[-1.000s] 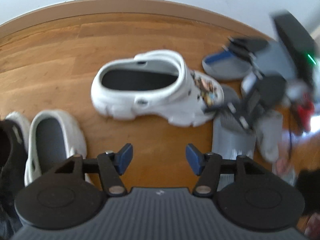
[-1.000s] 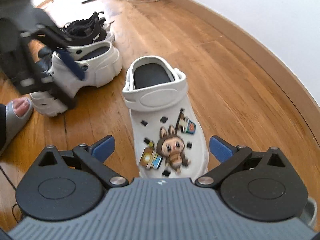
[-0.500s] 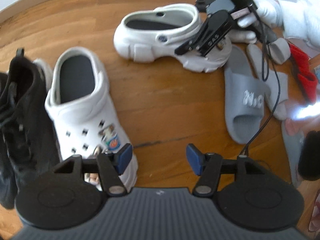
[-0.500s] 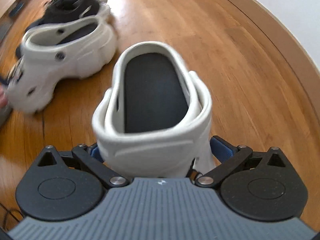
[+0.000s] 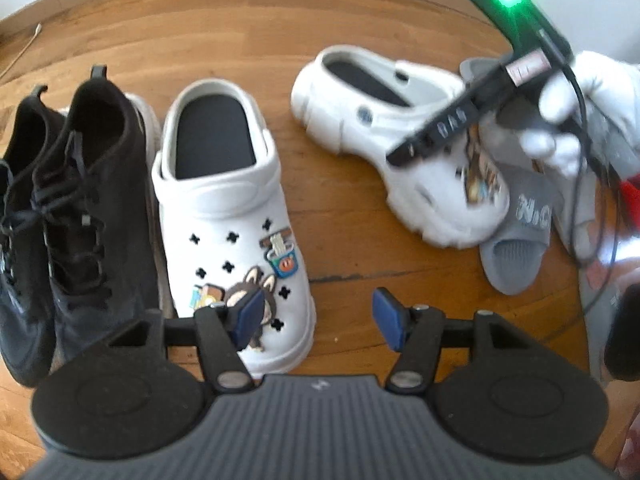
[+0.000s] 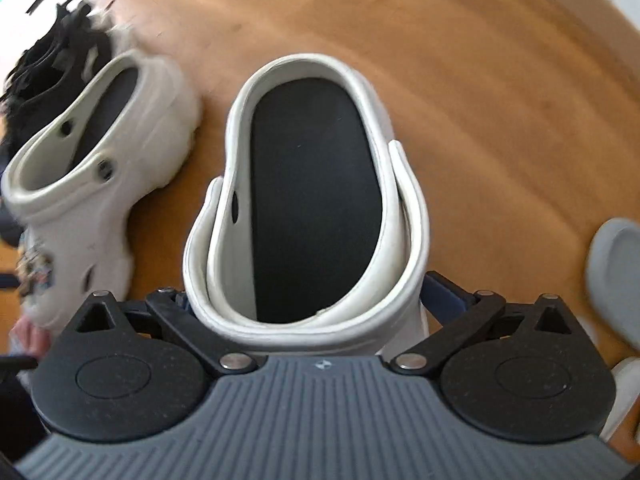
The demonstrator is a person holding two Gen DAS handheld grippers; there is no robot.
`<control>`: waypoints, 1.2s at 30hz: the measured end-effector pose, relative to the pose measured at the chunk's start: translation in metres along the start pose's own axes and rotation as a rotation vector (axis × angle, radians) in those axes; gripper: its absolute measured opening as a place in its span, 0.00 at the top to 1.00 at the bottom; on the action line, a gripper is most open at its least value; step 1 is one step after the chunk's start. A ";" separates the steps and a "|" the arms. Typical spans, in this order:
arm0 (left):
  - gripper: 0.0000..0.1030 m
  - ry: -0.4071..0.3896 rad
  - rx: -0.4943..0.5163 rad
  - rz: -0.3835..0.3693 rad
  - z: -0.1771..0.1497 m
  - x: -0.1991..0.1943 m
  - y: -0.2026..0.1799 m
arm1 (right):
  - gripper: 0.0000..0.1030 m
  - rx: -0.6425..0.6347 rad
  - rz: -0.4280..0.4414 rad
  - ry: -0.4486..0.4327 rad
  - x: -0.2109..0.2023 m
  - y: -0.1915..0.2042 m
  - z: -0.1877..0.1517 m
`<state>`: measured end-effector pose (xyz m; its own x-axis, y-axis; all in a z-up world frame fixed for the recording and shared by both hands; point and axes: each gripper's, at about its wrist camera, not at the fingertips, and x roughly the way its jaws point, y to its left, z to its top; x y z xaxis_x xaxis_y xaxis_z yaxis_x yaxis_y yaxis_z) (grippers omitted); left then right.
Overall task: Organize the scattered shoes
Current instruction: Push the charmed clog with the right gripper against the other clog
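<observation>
Gripping a white clog point(image 6: 316, 200) at its toe, right gripper point(image 6: 320, 304) fingers clamped; left gripper point(image 5: 316, 320) fingers apart over wooden floor point(image 5: 340, 240).

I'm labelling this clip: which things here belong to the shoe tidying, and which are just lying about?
Part of the job:
- held white clog, gripped by the right tool
- matching white clog standing beside the black sneakers
- grey slide sandal
- left tool, open and empty

Just lying about:
- thin stick near the wall
- wooden floor
</observation>
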<state>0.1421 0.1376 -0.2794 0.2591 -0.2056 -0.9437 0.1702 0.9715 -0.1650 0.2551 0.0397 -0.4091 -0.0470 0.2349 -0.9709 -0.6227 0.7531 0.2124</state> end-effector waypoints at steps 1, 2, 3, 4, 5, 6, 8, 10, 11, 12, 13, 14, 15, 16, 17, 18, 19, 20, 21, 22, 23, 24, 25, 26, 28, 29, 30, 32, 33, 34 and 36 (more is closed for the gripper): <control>0.44 -0.002 0.000 0.000 0.001 -0.001 0.000 | 0.00 -0.011 0.011 0.001 -0.001 0.000 -0.003; 0.44 -0.005 -0.002 0.002 0.001 -0.002 0.000 | 0.00 -0.023 0.021 0.003 -0.002 0.001 -0.006; 0.44 -0.006 -0.003 0.005 0.001 -0.002 0.000 | 0.00 -0.033 0.026 0.001 -0.002 0.000 -0.008; 0.44 -0.005 -0.005 0.006 0.001 -0.002 0.001 | 0.01 -0.056 0.051 0.001 -0.005 -0.003 -0.014; 0.44 -0.002 -0.007 0.005 0.001 -0.001 0.001 | 0.01 -0.037 0.076 0.011 -0.006 -0.008 -0.016; 0.44 0.000 -0.008 0.004 0.002 0.000 0.000 | 0.01 -0.014 0.101 0.021 -0.008 -0.013 -0.018; 0.44 0.003 -0.006 0.006 0.003 0.000 -0.002 | 0.01 0.028 0.132 0.026 -0.014 -0.019 -0.019; 0.44 0.003 -0.006 0.004 0.007 0.001 -0.003 | 0.01 0.040 0.165 0.020 -0.020 -0.023 -0.020; 0.44 0.001 -0.006 0.003 0.007 0.001 -0.003 | 0.01 0.021 0.182 0.007 -0.023 -0.023 -0.019; 0.44 0.000 -0.007 0.002 0.006 0.000 -0.001 | 0.01 0.001 0.198 -0.006 -0.026 -0.024 -0.018; 0.43 -0.001 -0.007 0.002 0.005 0.000 0.000 | 0.01 -0.011 0.215 -0.013 -0.026 -0.026 -0.020; 0.42 0.002 -0.004 0.005 0.004 0.000 0.000 | 0.01 -0.023 0.231 -0.020 -0.026 -0.028 -0.021; 0.42 0.005 -0.002 0.008 0.003 0.001 0.000 | 0.01 -0.034 0.248 -0.027 -0.027 -0.031 -0.023; 0.42 0.008 0.000 0.012 0.002 0.001 0.000 | 0.03 -0.030 0.248 -0.031 -0.026 -0.032 -0.023; 0.42 0.013 0.002 0.016 0.001 0.002 0.000 | 0.03 -0.025 0.248 -0.035 -0.025 -0.033 -0.024; 0.42 0.018 0.004 0.021 0.000 0.003 0.000 | 0.03 -0.020 0.247 -0.039 -0.024 -0.033 -0.024; 0.42 0.023 0.006 0.025 -0.001 0.004 0.000 | 0.02 -0.006 0.245 -0.042 -0.022 -0.031 -0.025; 0.42 0.027 0.009 0.030 -0.002 0.004 0.000 | 0.02 0.002 0.253 -0.037 -0.021 -0.027 -0.025; 0.42 0.032 0.011 0.034 -0.003 0.005 0.000 | 0.02 -0.011 0.281 -0.029 -0.020 -0.025 -0.026; 0.42 0.037 0.013 0.039 -0.004 0.006 0.000 | 0.03 -0.025 0.310 -0.021 -0.019 -0.023 -0.028; 0.42 0.042 0.015 0.044 -0.005 0.007 0.000 | 0.03 -0.040 0.339 -0.013 -0.018 -0.020 -0.029; 0.42 0.046 0.017 0.048 -0.006 0.007 0.000 | 0.04 -0.055 0.367 -0.005 -0.018 -0.018 -0.030; 0.42 0.046 0.018 0.052 -0.007 0.007 0.001 | 0.04 -0.069 0.396 0.003 -0.017 -0.016 -0.032; 0.42 0.046 0.014 0.056 -0.009 0.006 0.002 | 0.04 -0.079 0.401 0.001 -0.019 -0.017 -0.034; 0.41 0.049 0.005 0.059 -0.012 0.004 0.005 | 0.04 -0.087 0.397 0.000 -0.018 -0.022 -0.037; 0.41 0.056 0.011 0.062 -0.015 0.004 0.006 | 0.04 -0.087 0.390 0.001 -0.016 -0.025 -0.038; 0.41 0.063 0.017 0.065 -0.017 0.003 0.007 | 0.05 -0.088 0.384 0.001 -0.016 -0.027 -0.038; 0.41 0.076 0.060 0.091 -0.025 0.003 0.007 | 0.07 -0.074 0.404 -0.009 -0.011 -0.037 -0.039; 0.41 0.081 0.074 0.100 -0.027 0.003 0.008 | 0.08 -0.077 0.412 -0.017 -0.011 -0.036 -0.039; 0.41 0.089 0.085 0.108 -0.030 0.003 0.010 | 0.09 -0.082 0.418 -0.025 -0.011 -0.036 -0.040; 0.41 0.111 0.071 0.111 -0.037 0.006 0.015 | 0.15 -0.095 0.420 -0.039 -0.012 -0.032 -0.039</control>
<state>0.1105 0.1550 -0.2977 0.1743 -0.0798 -0.9814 0.2138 0.9760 -0.0414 0.2447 -0.0110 -0.4090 -0.2829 0.5337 -0.7970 -0.6248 0.5279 0.5753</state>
